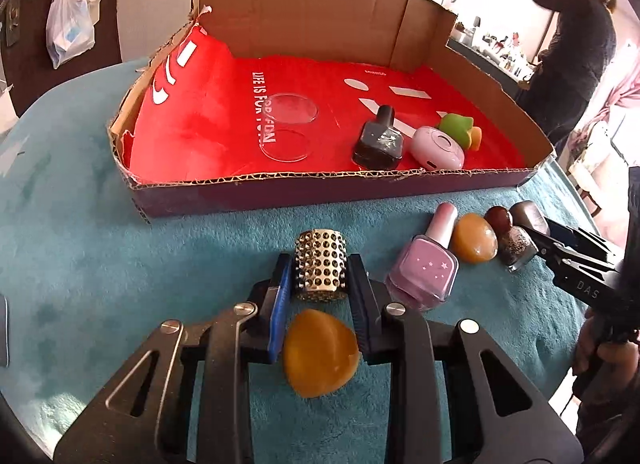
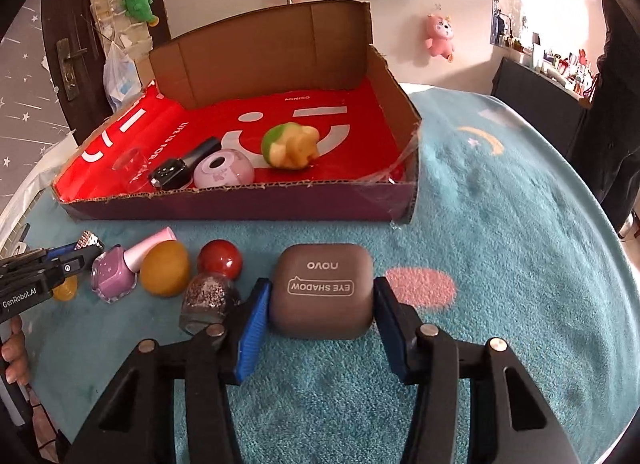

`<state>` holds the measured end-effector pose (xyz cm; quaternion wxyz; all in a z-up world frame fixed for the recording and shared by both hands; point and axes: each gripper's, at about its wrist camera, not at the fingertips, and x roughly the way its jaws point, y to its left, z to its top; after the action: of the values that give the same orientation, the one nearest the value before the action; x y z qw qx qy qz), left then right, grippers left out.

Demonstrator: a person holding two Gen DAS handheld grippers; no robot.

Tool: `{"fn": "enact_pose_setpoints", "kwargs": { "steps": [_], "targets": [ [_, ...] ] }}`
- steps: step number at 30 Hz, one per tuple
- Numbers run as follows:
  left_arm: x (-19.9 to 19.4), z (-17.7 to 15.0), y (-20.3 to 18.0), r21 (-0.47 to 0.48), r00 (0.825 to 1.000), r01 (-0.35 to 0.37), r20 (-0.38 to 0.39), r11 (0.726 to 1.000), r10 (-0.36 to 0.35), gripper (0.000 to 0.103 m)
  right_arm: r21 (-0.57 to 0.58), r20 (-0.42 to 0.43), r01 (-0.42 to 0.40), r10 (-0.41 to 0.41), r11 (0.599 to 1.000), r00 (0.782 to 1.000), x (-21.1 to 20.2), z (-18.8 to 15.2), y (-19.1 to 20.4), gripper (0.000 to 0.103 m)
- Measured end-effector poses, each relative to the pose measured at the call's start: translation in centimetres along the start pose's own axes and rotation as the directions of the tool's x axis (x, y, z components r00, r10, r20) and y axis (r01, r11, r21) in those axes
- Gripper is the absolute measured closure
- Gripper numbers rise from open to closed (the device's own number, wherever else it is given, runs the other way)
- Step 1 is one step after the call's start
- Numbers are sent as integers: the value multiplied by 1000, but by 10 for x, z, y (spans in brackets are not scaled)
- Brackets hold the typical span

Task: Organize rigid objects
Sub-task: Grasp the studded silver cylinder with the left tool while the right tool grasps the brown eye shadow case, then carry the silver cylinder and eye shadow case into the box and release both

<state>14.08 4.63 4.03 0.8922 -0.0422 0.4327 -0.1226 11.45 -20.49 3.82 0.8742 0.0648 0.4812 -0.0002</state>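
The left gripper [image 1: 320,284] is clenched on a small silver studded metal cylinder [image 1: 320,264], its blue pads pressed to both sides. Just under the fingers lies an amber rounded stone [image 1: 320,360] on the teal plush blanket [image 1: 100,264].

The right gripper [image 2: 320,304] has a brown rounded-square eye-shadow case [image 2: 322,290] between its blue pads; both pads appear to touch the case's sides, though the right contact is hard to judge.

Between the two grippers, on the blanket, sit a lilac nail-polish bottle with pink cap [image 2: 116,272], a second amber oval stone [image 2: 165,274], a dark red glossy ball [image 2: 220,260] and a glitter-filled glass polish bottle [image 2: 208,300].

Behind them stands a shallow cardboard box lined with red printed plastic [image 2: 240,205]. Inside lie a black nail-polish bottle [image 1: 378,139], a pale pink round case [image 1: 438,147], a green and yellow squishy toy [image 2: 290,145] and two clear round lids [image 1: 292,109]

A person in dark clothing [image 1: 576,39] stands in the background
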Motion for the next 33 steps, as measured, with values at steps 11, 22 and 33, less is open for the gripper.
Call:
{"fn": "enact_pose_setpoints", "kwargs": {
  "steps": [11,22,33],
  "targets": [
    [-3,3,-3,1,1000,16,5,1000,-16,79,-3,17,-37,37,999,999,-5,-1,2,49],
    [-10,2,-8,19,999,28,22,999,-28,79,-15,24,-46,46,999,999,-8,0,7,49],
    [-29,9,-16,53,995,70,71,996,-74,79,-21,52,-47,48,999,998,-18,7,6,49]
  ]
}}
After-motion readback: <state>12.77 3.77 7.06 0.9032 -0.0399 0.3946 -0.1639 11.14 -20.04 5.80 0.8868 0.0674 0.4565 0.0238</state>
